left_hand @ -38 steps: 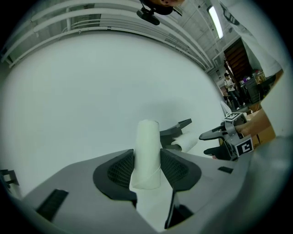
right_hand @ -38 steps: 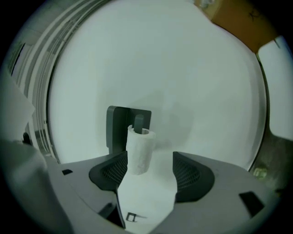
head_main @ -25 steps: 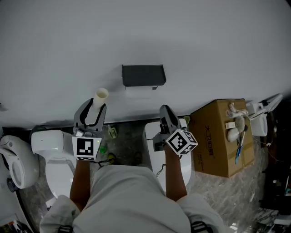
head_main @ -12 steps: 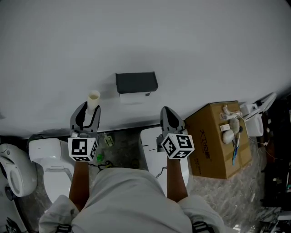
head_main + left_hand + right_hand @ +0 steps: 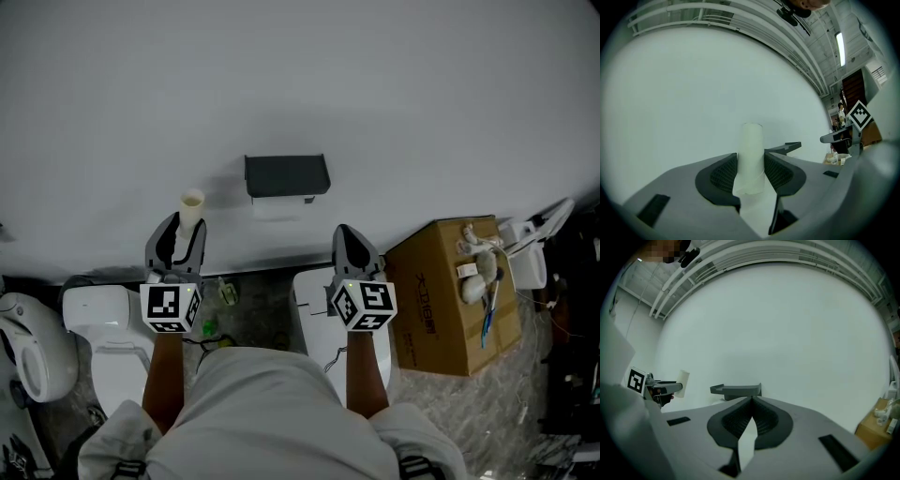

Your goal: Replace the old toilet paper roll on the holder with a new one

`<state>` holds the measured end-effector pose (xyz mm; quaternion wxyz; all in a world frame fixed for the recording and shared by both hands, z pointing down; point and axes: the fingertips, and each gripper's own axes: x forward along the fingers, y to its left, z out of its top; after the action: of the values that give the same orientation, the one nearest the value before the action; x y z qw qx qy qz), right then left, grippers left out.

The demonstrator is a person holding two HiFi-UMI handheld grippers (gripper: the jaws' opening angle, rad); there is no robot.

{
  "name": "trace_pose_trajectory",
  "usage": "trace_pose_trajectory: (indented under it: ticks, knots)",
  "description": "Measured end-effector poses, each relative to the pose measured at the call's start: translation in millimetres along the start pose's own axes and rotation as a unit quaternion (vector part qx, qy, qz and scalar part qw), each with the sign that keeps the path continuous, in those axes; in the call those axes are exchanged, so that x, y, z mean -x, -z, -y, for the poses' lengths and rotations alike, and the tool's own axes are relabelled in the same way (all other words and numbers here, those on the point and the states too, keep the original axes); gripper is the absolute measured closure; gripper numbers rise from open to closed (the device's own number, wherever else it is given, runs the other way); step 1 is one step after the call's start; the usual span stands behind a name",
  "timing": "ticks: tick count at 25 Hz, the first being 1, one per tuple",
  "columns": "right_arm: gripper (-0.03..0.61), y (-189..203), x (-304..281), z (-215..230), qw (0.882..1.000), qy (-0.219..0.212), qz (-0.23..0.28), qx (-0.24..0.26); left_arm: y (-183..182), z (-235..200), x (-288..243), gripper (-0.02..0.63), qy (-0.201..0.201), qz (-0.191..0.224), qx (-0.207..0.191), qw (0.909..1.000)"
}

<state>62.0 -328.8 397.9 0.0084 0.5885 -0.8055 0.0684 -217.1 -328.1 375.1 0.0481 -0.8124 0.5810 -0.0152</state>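
Cardboard tube (image 5: 752, 140), bare of paper, is grasped between the pads of the left hand-held gripper (image 5: 185, 234), and its far end sticks out past the jaw tips. It is held near the white wall (image 5: 394, 84), to the left of the dark holder (image 5: 287, 175) and apart from it. The right hand-held gripper (image 5: 752, 401) is clenched with nothing between its jaws, aimed at the wall just right of the holder. A cardboard box (image 5: 441, 300) sits on the floor at the right.

Two tools (image 5: 181, 230) (image 5: 345, 236), one cardboard tube (image 5: 191, 208), one holder (image 5: 287, 175), one box (image 5: 441, 291)
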Motion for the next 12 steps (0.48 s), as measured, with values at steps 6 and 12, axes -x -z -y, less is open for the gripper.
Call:
trace_pose_trajectory:
  ticks: [6, 12]
  knots:
    - [0.575, 1.9, -1.8, -0.6, 1.000, 0.000, -0.002, 0.000, 1.9, -3.1, -0.2, 0.419, -0.001, -0.003, -0.001, 1.0000]
    - [0.575, 4.6, -5.6, -3.2, 1.000, -0.003, -0.003, 0.001, 3.6, -5.0, -0.1, 0.419, -0.004, -0.002, -0.001, 1.0000]
